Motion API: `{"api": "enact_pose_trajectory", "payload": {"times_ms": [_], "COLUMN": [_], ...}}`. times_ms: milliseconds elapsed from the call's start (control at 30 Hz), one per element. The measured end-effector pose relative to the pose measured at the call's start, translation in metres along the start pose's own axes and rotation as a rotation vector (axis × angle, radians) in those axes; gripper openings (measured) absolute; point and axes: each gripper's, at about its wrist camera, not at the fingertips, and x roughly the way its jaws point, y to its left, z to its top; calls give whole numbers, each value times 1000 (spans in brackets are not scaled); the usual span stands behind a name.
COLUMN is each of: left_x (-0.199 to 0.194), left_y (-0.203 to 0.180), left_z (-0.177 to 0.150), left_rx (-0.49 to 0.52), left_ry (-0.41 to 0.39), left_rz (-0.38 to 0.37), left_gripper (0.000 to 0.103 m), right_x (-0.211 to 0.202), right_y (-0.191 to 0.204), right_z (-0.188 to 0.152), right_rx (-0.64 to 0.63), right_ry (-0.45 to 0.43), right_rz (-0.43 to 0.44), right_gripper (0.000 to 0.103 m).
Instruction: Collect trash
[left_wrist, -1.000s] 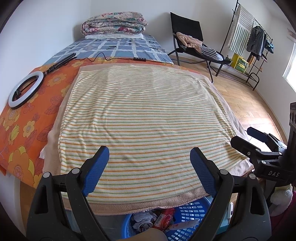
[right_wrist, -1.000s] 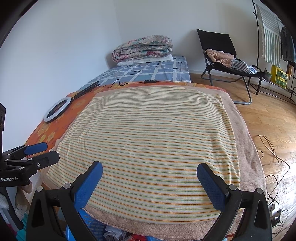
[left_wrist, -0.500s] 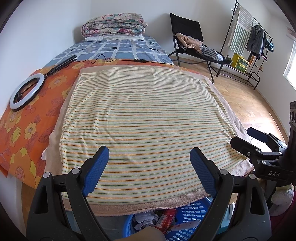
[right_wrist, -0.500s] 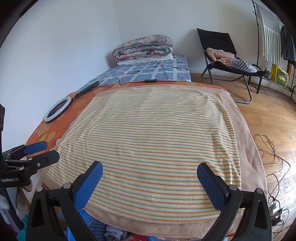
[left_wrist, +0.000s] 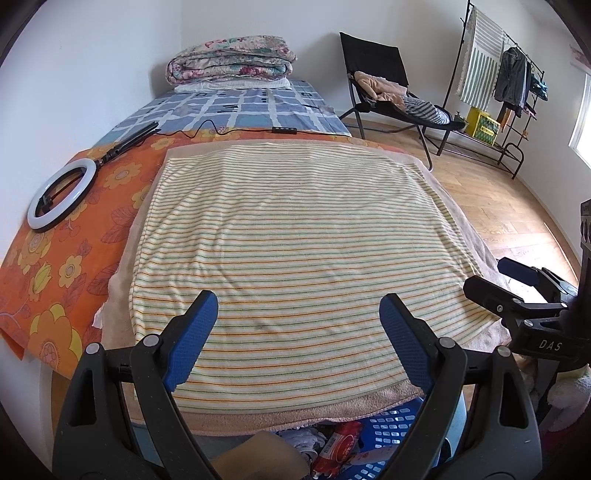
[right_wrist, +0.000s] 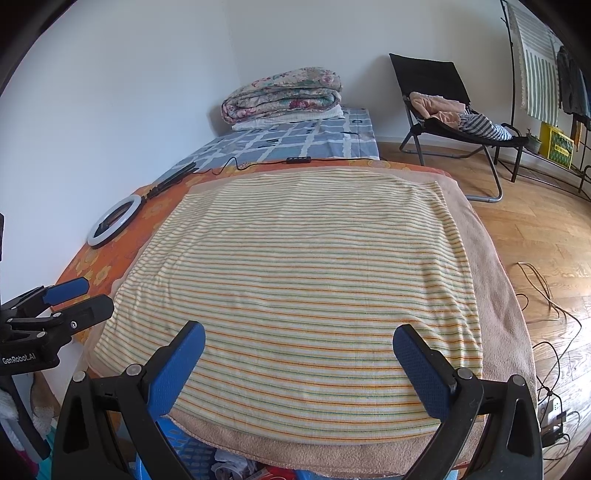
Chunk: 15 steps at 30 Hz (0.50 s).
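Most of the blue perforated plastic basket is hidden under the bed's edge; the trash inside, a crinkled red wrapper and white crumpled scraps, shows only partly. Both tools hover above the terry striped towel: the left hand-held gripper and the right hand-held gripper have blue textured pads spread wide, holding nothing.

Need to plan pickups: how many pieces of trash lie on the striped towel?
0. The striped towel is bare; trash sits in the blue basket below its near edge.
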Motion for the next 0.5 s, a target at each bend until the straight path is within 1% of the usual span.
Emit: {"api": "enact_pose_trajectory", "payload": {"times_ms": [67, 100, 133, 300, 500], "left_x": [-1, -1, -2, -4, 1], "left_y": [1, 2, 2, 6, 11], "left_z": [1, 1, 1, 3, 4], "left_rx": [-3, -3, -3, -17, -31], "left_ry": [-4, -6, -11, -27, 0], "left_rz": [3, 8, 16, 16, 31], "left_gripper": [93, 100, 103, 103, 103], "right_x": [0, 1, 1, 3, 5], "right_y": [-1, -1, -2, -5, -7], "right_z": [0, 0, 0, 0, -1], "right_rx": [7, 12, 16, 45, 55], "right_ry": [1, 2, 2, 6, 10], "right_rz": [2, 3, 4, 13, 13], "right_gripper": [103, 103, 103, 103, 103]}}
